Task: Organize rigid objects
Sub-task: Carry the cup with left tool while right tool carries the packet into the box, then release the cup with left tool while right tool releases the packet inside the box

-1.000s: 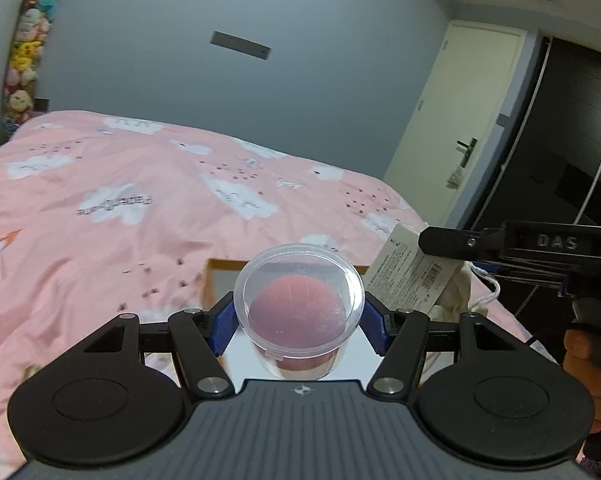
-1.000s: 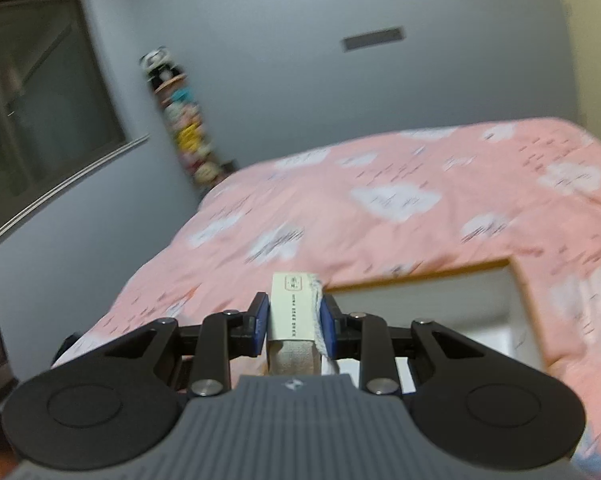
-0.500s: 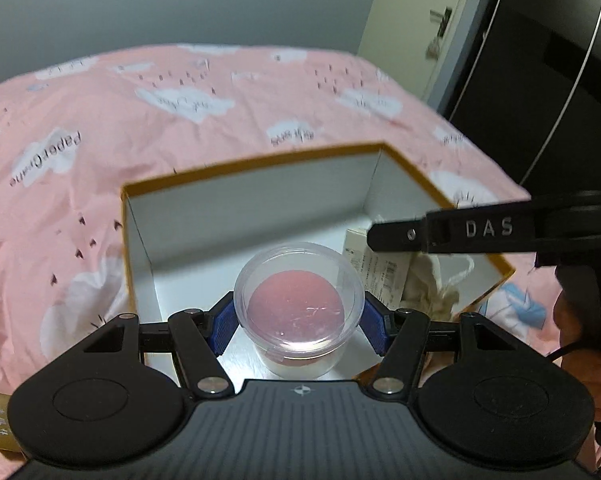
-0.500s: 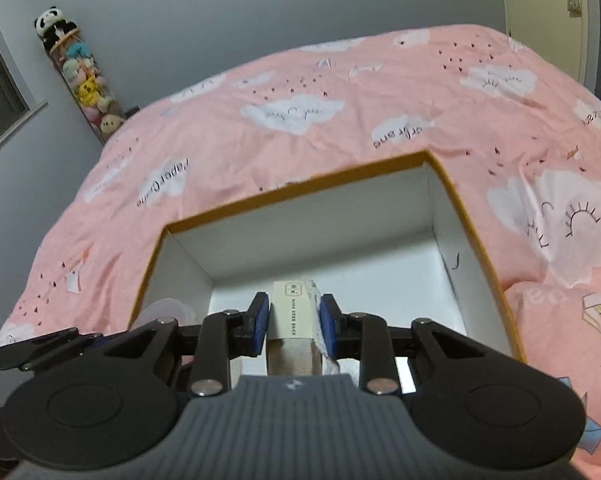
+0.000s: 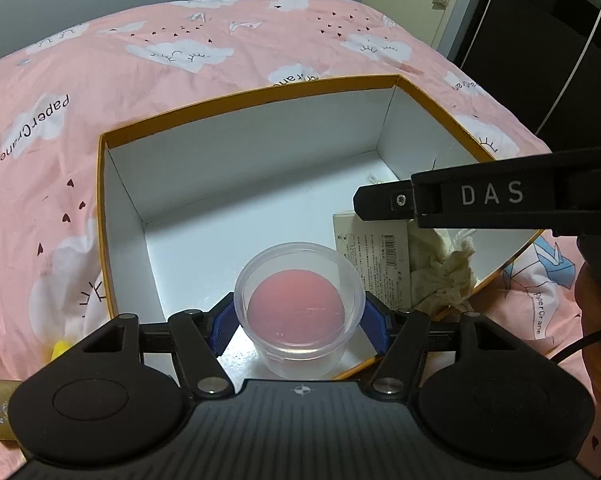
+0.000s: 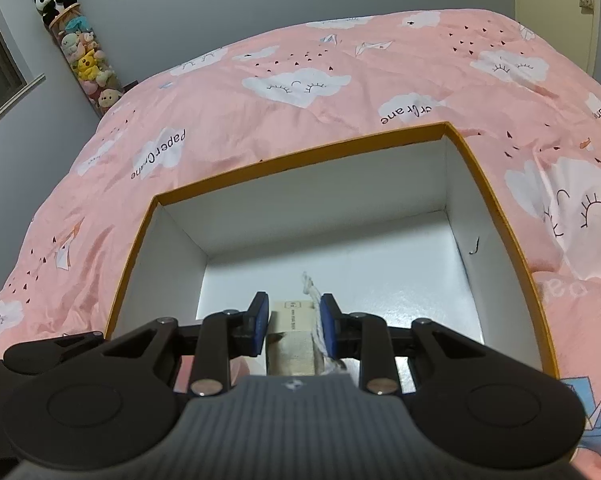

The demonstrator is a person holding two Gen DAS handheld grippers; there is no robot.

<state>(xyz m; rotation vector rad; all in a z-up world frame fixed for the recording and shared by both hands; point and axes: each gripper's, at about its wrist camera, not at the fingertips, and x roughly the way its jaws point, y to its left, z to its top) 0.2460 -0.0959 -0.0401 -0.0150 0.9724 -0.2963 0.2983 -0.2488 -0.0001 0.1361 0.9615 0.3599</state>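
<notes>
Clear lidded cup [image 5: 299, 308]: light, slick; left gripper [image 5: 300, 322] jaws opening around its wall. Small carton [image 6: 291, 334]: stiff, clamped between right gripper [image 6: 294, 322] jaws.

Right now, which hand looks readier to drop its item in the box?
Likely left: the left tool is opening its jaws around the clear cup inside the box, while the right tool clamps its carton.
</notes>
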